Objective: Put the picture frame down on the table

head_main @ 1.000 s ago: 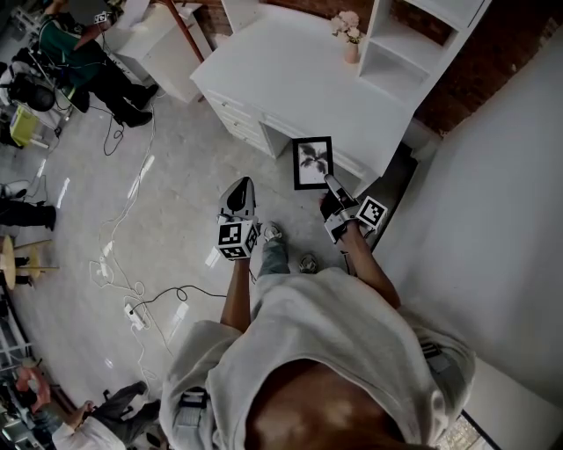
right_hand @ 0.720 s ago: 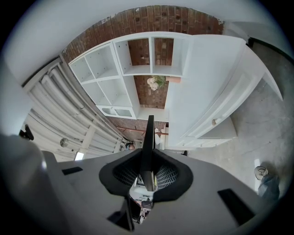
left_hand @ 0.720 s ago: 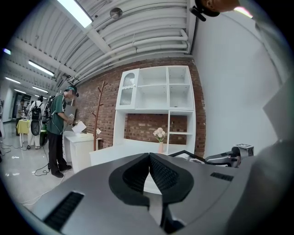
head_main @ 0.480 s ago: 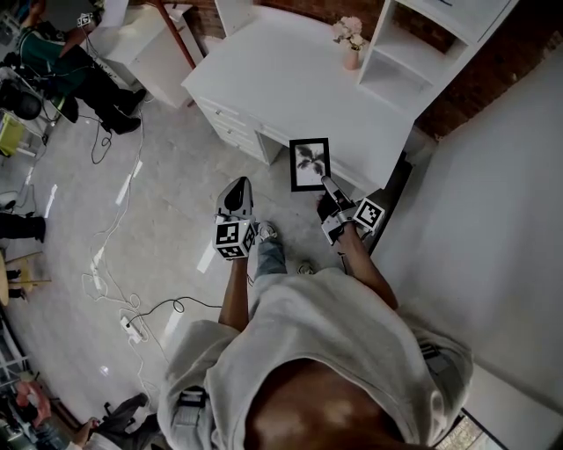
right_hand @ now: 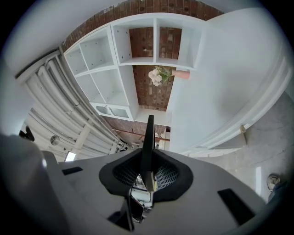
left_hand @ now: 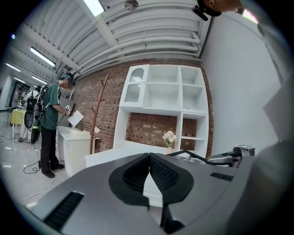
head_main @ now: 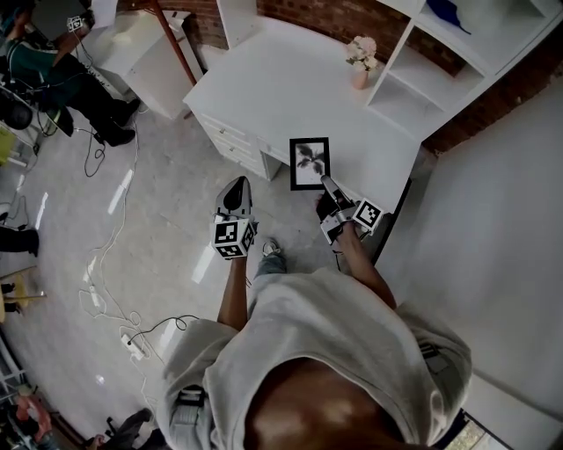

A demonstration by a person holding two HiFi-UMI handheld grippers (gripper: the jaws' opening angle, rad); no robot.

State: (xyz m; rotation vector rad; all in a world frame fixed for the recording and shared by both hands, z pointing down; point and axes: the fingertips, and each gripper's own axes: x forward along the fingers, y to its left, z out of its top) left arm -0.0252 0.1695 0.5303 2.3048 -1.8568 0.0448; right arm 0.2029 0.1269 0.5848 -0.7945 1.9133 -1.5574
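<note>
Picture frame [head_main: 310, 163]: black border, white mat, dark leafy print. Tabletop [head_main: 264, 79] and shelf unit [head_main: 431, 66], upper right, plain white. Flowers [head_main: 361, 51] pale pink, vase [head_main: 359, 77] pinkish. Brick wall [head_main: 317, 13] red-brown. Floor [head_main: 158, 211] glossy grey. Left gripper [head_main: 237, 183] and right gripper [head_main: 325, 180] dark grey, cubes with black-and-white square markers.

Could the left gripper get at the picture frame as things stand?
Probably yes. The left gripper, shut and empty, hangs beside the picture frame, which the right gripper clamps by one edge. Nothing stands between them; its jaws would first have to open.
</note>
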